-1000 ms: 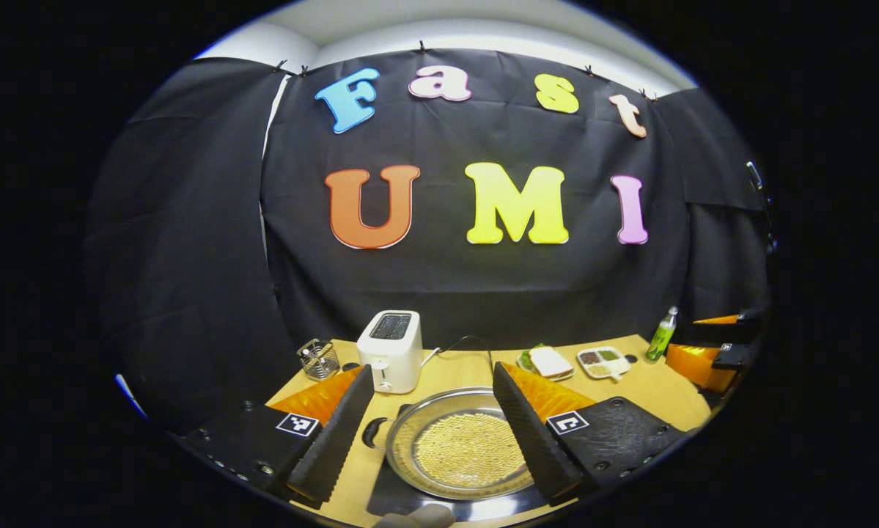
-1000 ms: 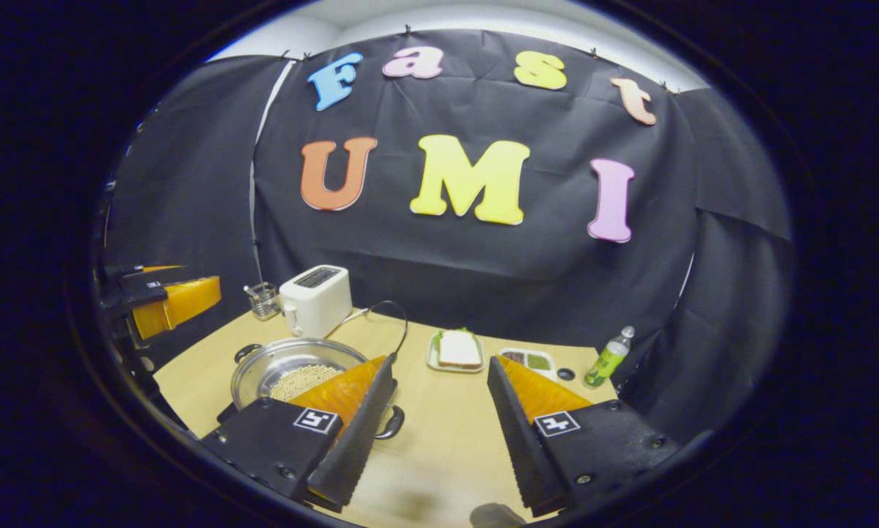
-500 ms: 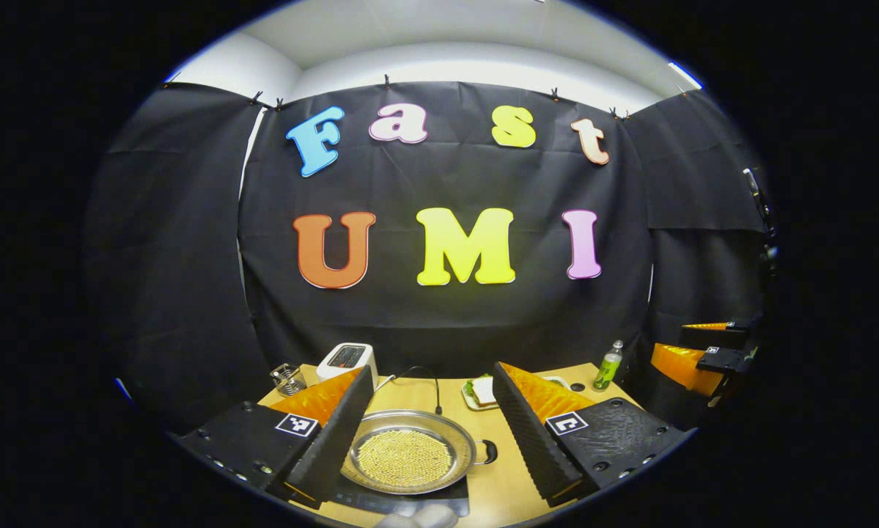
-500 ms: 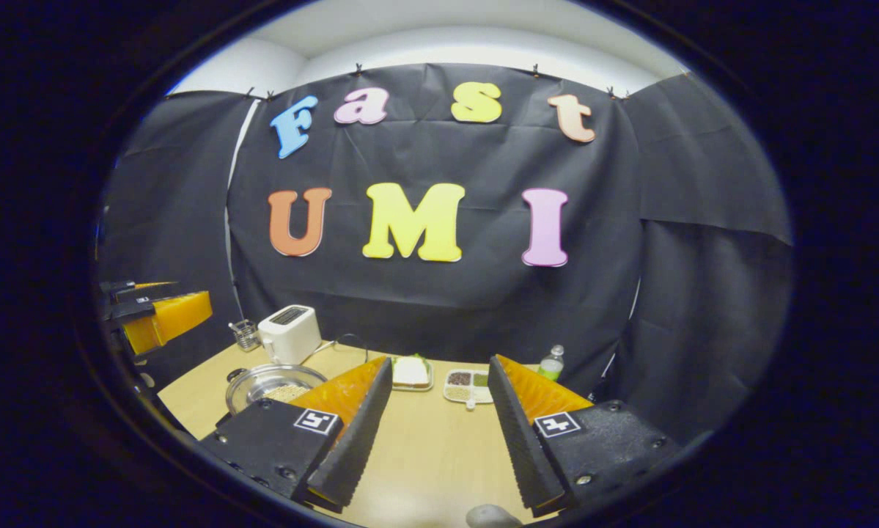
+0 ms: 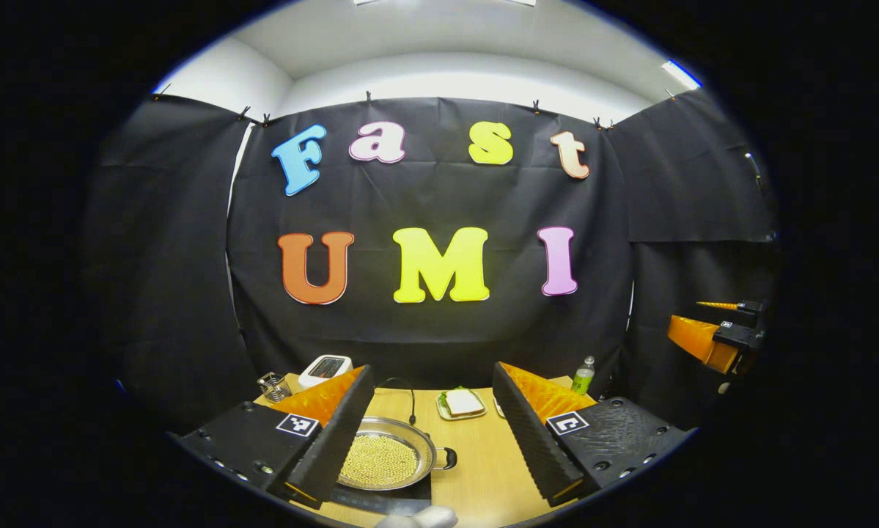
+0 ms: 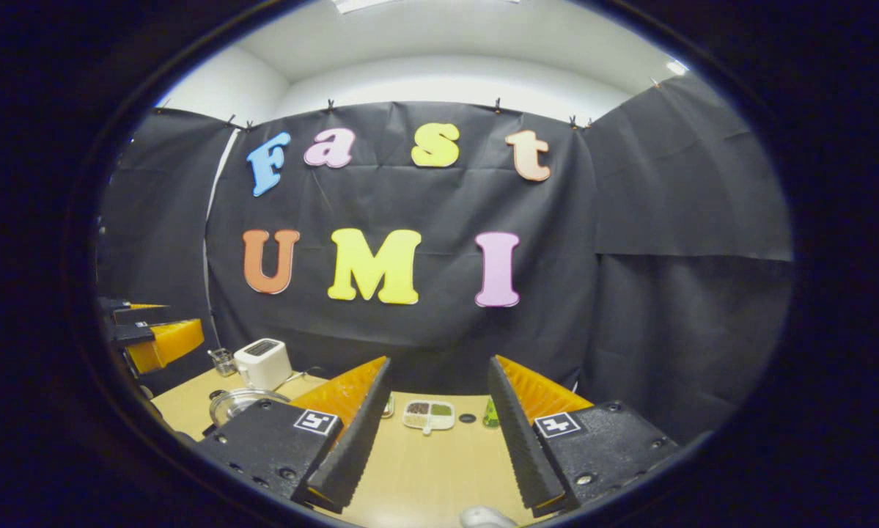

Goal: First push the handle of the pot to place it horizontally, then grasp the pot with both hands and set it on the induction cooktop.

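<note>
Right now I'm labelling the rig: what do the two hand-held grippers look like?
Both match: the left hand-held gripper and right hand-held gripper each have two wedge-shaped orange fingers faced with ridged black pads, on black textured bodies with screws and a small square black-and-white marker.

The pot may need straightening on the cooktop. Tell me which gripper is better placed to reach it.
Left. The open left gripper has the pot close ahead on the cooktop, beside one finger. From the open right gripper the pot lies well off sideways.

The wooden table (image 5: 483,469) carries a cooktop (image 5: 384,499), toaster (image 5: 324,369), sandwich plate (image 5: 461,404) and bottle (image 5: 582,375).
</note>
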Demonstrator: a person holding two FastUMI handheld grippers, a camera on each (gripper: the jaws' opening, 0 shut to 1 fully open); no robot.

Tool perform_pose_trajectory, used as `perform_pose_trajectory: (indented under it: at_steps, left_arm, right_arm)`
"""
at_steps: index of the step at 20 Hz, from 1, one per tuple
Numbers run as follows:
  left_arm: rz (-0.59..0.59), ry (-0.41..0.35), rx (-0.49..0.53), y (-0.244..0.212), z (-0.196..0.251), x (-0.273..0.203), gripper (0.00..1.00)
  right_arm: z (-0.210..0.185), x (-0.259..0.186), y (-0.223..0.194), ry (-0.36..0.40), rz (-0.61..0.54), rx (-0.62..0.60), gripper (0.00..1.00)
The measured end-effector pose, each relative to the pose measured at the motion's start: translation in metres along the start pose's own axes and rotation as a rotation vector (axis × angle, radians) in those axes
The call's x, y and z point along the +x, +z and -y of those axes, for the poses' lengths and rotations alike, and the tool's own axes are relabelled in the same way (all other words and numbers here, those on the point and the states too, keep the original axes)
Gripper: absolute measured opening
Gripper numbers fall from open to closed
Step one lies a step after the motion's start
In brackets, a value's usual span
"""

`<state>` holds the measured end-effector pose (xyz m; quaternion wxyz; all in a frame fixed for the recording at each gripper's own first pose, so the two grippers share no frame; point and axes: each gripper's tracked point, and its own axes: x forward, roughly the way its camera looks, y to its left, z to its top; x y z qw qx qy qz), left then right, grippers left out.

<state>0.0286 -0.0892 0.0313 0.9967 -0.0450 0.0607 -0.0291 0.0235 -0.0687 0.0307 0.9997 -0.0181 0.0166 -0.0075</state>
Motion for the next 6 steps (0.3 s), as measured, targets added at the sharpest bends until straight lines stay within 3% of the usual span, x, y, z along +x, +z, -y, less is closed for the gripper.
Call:
perform_pose_trajectory:
  at_steps: [1,5,6]
  left_arm:
    - [0.005,0.001,-0.004,0.0025,0.0001,0.0002,0.97]
    - [0.011,0.01,-0.008,0.0054,-0.0037,-0.0064,1.0]
    - [0.013,0.014,-0.007,0.0066,-0.005,-0.0071,0.89]
  right_arm:
    - [0.0013,-0.002,0.0018,-0.003,0.01,-0.002,0.83]
    - [0.0005,-0.0045,0.0106,0.021,0.057,0.019,0.87]
    - [0.0034,-0.0059,0.0093,0.02,0.06,0.022,0.87]
